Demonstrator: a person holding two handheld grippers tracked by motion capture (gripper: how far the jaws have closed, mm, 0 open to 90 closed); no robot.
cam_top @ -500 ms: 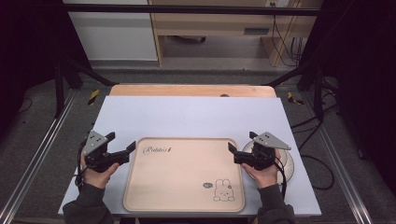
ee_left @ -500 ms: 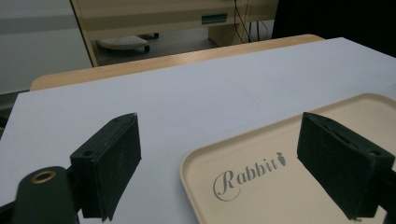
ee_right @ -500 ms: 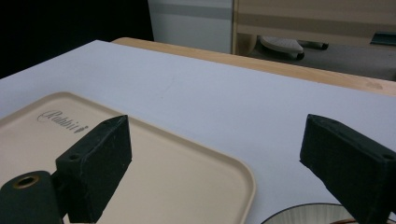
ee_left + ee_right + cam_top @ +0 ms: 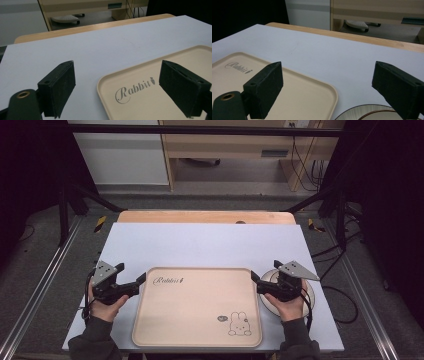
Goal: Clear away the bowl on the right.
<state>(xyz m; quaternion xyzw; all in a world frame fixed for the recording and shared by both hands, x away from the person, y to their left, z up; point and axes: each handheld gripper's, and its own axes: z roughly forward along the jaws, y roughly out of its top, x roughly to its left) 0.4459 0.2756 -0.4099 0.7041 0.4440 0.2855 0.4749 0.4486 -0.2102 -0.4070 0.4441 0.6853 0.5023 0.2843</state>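
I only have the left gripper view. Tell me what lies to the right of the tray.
Observer: A round plate lies on the table just right of the tray, partly under the person's right hand.
Operator: Report the right claw's state.
Observer: The right claw is open with nothing between its jaws, at the tray's right edge.
Operator: Describe the tray's near right corner.
Observer: A small rabbit drawing is printed there.
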